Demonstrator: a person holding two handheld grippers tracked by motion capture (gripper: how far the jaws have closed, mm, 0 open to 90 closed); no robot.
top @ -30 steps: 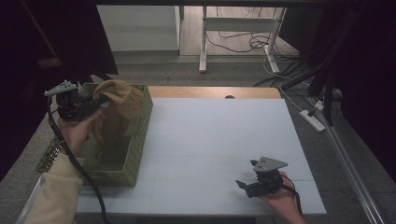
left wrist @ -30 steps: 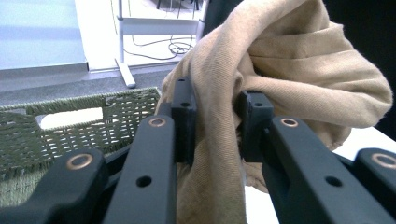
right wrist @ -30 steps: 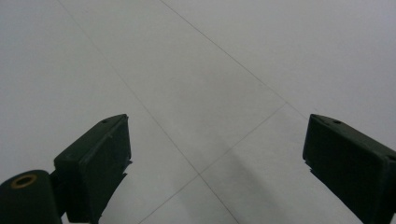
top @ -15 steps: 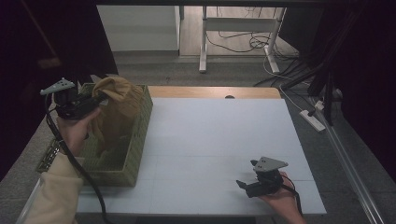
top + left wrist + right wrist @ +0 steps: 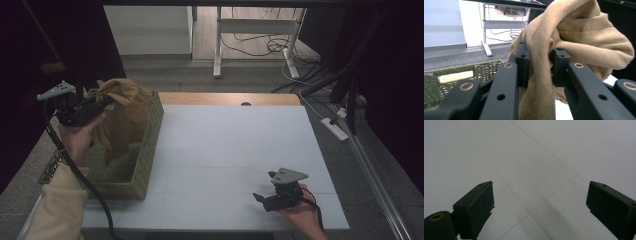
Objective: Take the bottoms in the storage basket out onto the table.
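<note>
Cloth (image 5: 124,117), tan, hangs over the left side of the table (image 5: 235,150), above the green woven basket (image 5: 147,150). Long axis runs roughly top to bottom: bunched top end up by the jaws, loose tail pointing down into the basket. Lower end seems to reach the basket's inside, contact not clear.

Near edge first. Right gripper (image 5: 261,196) sits low at the near right corner of the table, hand (image 5: 300,212) behind it, jaws spread wide with nothing between them; right gripper view has bare white tabletop (image 5: 529,165) between the two black jaws. Well apart from the cloth.

Near left: a cream sleeve (image 5: 55,205) comes up beside the basket, cable trailing along it. Basket stands at the table's left edge, long side running away from the person.

Farther up: left hand (image 5: 80,140) holds the left gripper (image 5: 102,101) above the basket's far end, pointing right toward the cloth. Its jaws are clenched on a fold of the cloth; in the left gripper view (image 5: 539,66) the fabric (image 5: 574,32) is pinched between both pads and billows out above and to the right, a strip dropping straight down between the jaws.

Beyond the table: floor, desk legs (image 5: 217,45), cables.
</note>
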